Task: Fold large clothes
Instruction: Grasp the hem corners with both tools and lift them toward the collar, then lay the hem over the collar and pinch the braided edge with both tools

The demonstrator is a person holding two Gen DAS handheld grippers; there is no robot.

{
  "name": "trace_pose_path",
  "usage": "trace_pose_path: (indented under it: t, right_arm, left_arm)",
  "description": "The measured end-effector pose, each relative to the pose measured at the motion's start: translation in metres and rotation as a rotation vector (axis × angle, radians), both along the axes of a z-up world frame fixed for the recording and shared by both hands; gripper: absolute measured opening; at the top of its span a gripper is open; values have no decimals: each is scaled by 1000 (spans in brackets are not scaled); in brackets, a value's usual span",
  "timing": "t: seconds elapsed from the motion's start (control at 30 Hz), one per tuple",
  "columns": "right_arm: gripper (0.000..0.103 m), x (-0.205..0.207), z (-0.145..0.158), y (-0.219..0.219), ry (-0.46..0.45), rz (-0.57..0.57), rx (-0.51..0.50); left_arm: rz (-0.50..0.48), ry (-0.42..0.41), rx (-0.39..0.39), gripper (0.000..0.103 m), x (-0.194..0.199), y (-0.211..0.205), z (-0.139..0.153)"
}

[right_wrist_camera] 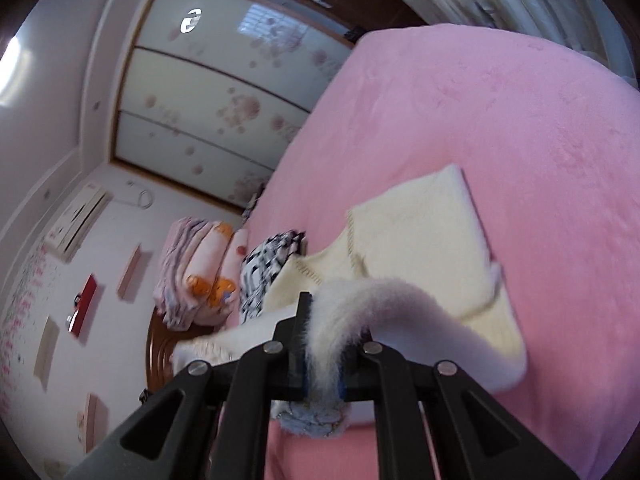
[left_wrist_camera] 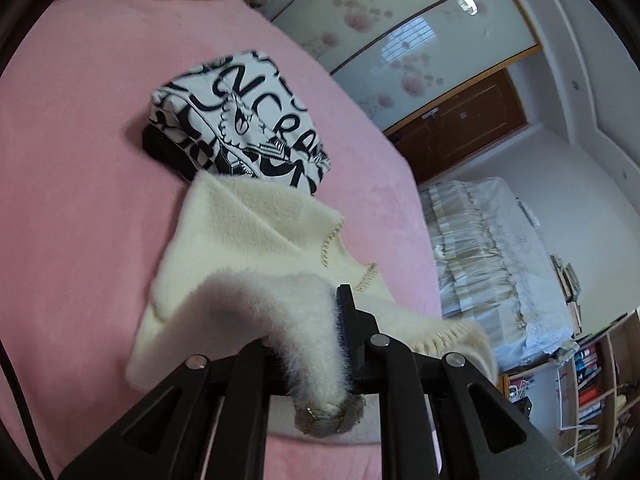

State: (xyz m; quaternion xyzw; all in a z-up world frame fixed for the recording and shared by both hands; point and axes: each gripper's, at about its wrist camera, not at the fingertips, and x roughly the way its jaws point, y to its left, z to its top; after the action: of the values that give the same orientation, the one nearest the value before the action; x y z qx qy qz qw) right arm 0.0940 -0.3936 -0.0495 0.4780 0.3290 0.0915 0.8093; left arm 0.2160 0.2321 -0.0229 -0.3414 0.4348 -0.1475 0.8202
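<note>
A fluffy cream sweater point(left_wrist_camera: 248, 248) lies partly on the pink bed point(left_wrist_camera: 80, 160), and one edge of it is lifted toward me. In the left wrist view a fuzzy strip of it runs through my left gripper point(left_wrist_camera: 320, 320), which is shut on it; the fabric hides one finger. The right wrist view has the sweater point(right_wrist_camera: 420, 220) folded over on the pink bed point(right_wrist_camera: 500, 100). My right gripper point(right_wrist_camera: 324, 340) is shut on another fuzzy strip of it, between blue pads. Just beyond the sweater lies a folded black-and-white printed garment point(left_wrist_camera: 244, 120), which also appears in the right wrist view point(right_wrist_camera: 264, 268).
Stacked pink quilts and pillows point(right_wrist_camera: 200, 272) sit at the head of the bed. Sliding wardrobe doors with a flower print point(right_wrist_camera: 208, 100) stand past the bed's edge. Beside the bed are a pale covered piece of furniture point(left_wrist_camera: 492, 248) and a bookshelf point(left_wrist_camera: 592, 380).
</note>
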Motion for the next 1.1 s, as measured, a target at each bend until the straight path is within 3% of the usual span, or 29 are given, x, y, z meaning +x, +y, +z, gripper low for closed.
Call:
trace_pose_path:
  t: [0.03,0.1,0.13,0.17,0.2,0.27,0.5,0.6,0.67,0.73,0.8,0.87,0.9,1.1]
  right_arm:
    - [19,15,-6,-4,30,-6,10]
    - [41,56,-24,-8,108,-17,-32]
    - [60,67,-32,-9,143,-34,-48]
    - [66,79,-42,-11,179,-48,-60]
    - [66,88,-53,-12,206,-56,-65]
    - [66,104,-70,-9,234,-39,-94]
    - [66,156,-96,20,261,119,-460]
    - [66,172,-104,24,268,148,-571]
    - [64,180,-113,23,280,177,-577]
    - [62,184,-121,23,272,202,-573]
    - [47,185,-124,25,253,231,-600]
    - [24,182,-123,27,228,266,-624]
    - [21,180,-124,26,211,289,-625]
    - [23,183,-125,20,203,322,-608]
  left_arm:
    - [-6,38,21,20,19,-7,-10]
    - [-1,95,79,57,50,-16,-28]
    - [23,110,121,65,61,-18,-37]
    - [42,117,150,74,70,-18,-44]
    - [46,125,176,75,77,-19,-50]
    - [30,149,204,75,88,-18,-65]
    - [-103,108,467,75,118,-31,-99]
    - [-162,84,539,63,125,-39,-109]
    - [-198,80,566,49,130,-43,-117]
    - [-215,73,607,44,135,-46,-124]
    - [-225,53,640,33,136,-46,-130]
    - [-229,39,651,26,136,-42,-133]
    - [-233,34,641,26,136,-39,-134]
    - [-237,65,592,29,146,-32,-141]
